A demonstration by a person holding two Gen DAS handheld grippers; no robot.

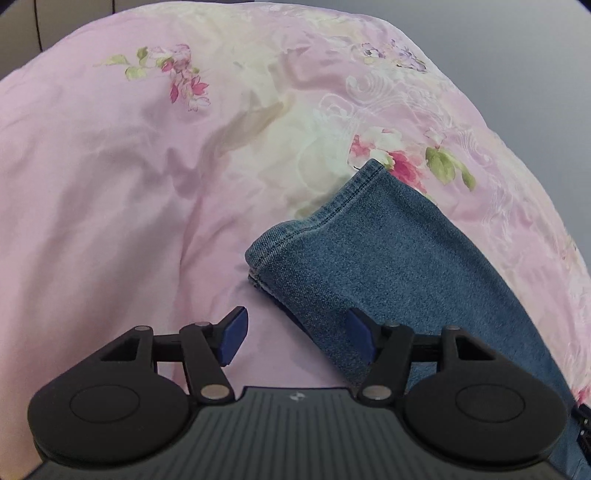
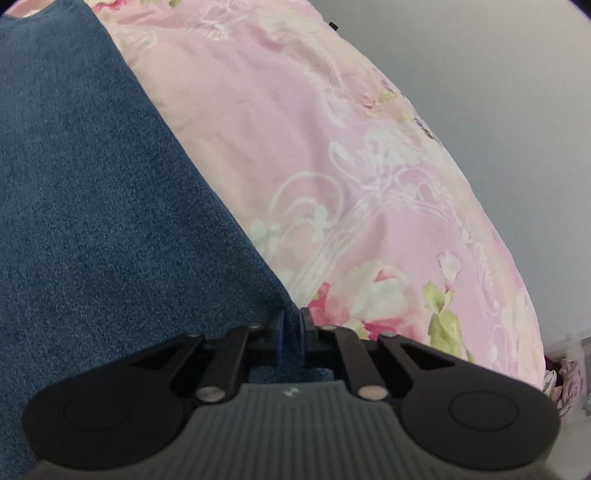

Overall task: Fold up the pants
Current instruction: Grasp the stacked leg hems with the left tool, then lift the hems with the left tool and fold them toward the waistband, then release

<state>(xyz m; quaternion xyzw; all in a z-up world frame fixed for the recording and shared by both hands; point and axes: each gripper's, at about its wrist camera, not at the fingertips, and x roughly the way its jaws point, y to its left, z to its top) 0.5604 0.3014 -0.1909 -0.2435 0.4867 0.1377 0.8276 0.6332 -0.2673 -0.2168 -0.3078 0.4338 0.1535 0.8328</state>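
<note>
Blue denim pants lie on a pink flowered bedspread, with the stitched leg hems pointing up and left in the left wrist view. My left gripper is open and empty, hovering just short of the hem corner; its right blue pad is over the denim edge. In the right wrist view the pants fill the left half. My right gripper is shut on the pants' right edge, with denim pinched between the jaws.
The bedspread curves off to a grey wall at the back and right. A pinkish cloth bundle sits at the far right beyond the bed edge. A dark strip shows at the top left corner.
</note>
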